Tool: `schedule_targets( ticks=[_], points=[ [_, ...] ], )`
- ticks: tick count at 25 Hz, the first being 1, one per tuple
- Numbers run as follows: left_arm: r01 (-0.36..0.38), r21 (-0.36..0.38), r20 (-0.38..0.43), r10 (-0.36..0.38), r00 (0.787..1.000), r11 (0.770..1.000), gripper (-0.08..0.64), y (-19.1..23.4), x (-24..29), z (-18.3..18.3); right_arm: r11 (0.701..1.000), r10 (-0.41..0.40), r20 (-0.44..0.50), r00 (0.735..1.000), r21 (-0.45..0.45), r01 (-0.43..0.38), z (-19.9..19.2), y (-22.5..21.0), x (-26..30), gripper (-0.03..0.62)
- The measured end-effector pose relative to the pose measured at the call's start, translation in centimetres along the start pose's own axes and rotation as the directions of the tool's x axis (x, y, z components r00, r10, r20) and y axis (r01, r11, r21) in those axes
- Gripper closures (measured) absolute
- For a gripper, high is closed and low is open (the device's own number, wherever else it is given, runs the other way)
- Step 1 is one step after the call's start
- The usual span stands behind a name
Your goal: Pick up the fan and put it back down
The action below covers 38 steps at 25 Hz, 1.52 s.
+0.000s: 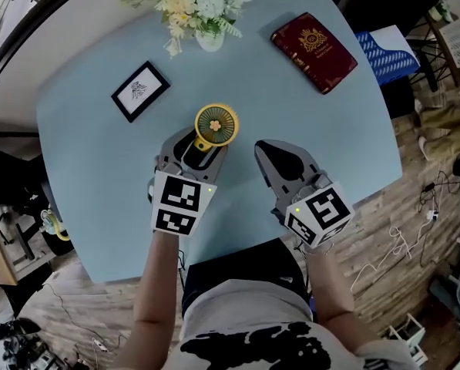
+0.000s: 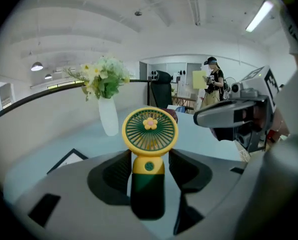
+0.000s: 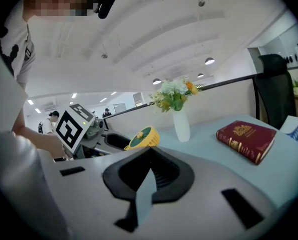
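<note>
In the head view the fan [image 1: 216, 124] hangs tilted over the middle of the blue table [image 1: 83, 153], its handle in the left gripper [image 1: 197, 149], with the right gripper [image 1: 264, 149] just beside it, out of the way. The left gripper view shows the jaws clamped on the dark handle, probably to keep it steady for setting down. In the right gripper view the jaws are together and empty, since one grip seems enough.

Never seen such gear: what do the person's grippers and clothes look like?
Both the left gripper and right gripper are grey with black ribbed jaws, each carrying a cube of black-and-white square markers with a small green light. The person wears a white, black-patterned shirt.
</note>
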<state>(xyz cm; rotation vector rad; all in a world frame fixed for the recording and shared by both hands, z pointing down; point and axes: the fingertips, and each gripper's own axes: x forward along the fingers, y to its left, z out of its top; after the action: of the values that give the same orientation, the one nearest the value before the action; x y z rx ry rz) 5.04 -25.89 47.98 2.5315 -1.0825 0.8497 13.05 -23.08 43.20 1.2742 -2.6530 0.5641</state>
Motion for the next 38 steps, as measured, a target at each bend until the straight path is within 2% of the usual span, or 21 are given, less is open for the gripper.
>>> schedule_targets(
  ticks=[4, 7, 12, 16, 22, 30, 33, 38],
  points=[
    [0.006, -0.038, -0.06, -0.008, 0.998, 0.999, 0.314, 0.1, 3.1, -2.2, 0.999, -0.026, -0.038, 0.999, 0.039, 0.028, -2.6, -1.9, 0.9, 0.588],
    [0.009, -0.026, -0.11, -0.012, 0.994, 1.0, 0.314, 0.1, 5.2, -4.0, 0.996, -0.052, -0.073, 0.996, 0.074, 0.058, -5.0, -3.3, 1.6, 0.589],
    [0.009, -0.029, -0.205, -0.015, 0.979, 1.0, 0.313, -0.1, 7.2, -6.7, 0.994, -0.037, -0.135, 0.99, 0.093, 0.05, -8.0, -3.6, 2.5, 0.588],
    [0.005, 0.007, -0.268, -0.003, 0.964, 1.0, 0.314, -0.2, 8.1, -8.3, 0.995, -0.028, -0.17, 0.985, 0.093, 0.044, -9.8, -3.4, 2.8, 0.589],
    [0.006, 0.032, -0.311, 0.004, 0.95, 0.999, 0.314, 0.1, 9.1, -9.3, 0.992, -0.033, -0.181, 0.983, 0.112, 0.054, -10.7, -3.9, 2.5, 0.588],
    [0.03, -0.033, -0.307, -0.038, 0.951, 0.999, 0.308, 0.2, 9.5, -9.8, 0.99, -0.042, -0.187, 0.982, 0.123, 0.065, -11.4, -3.7, 2.1, 0.589],
    [0.025, -0.018, -0.287, -0.029, 0.958, 1.0, 0.301, 0.4, 9.5, -9.6, 0.99, -0.043, -0.184, 0.982, 0.123, 0.066, -11.4, -3.6, 1.9, 0.588],
    [-0.026, -0.02, -0.256, 0.02, 0.966, 0.999, 0.215, 1.3, 9.1, -9.8, 0.989, -0.064, -0.175, 0.983, 0.118, 0.085, -11.4, -3.3, 1.4, 0.589]
  ],
)
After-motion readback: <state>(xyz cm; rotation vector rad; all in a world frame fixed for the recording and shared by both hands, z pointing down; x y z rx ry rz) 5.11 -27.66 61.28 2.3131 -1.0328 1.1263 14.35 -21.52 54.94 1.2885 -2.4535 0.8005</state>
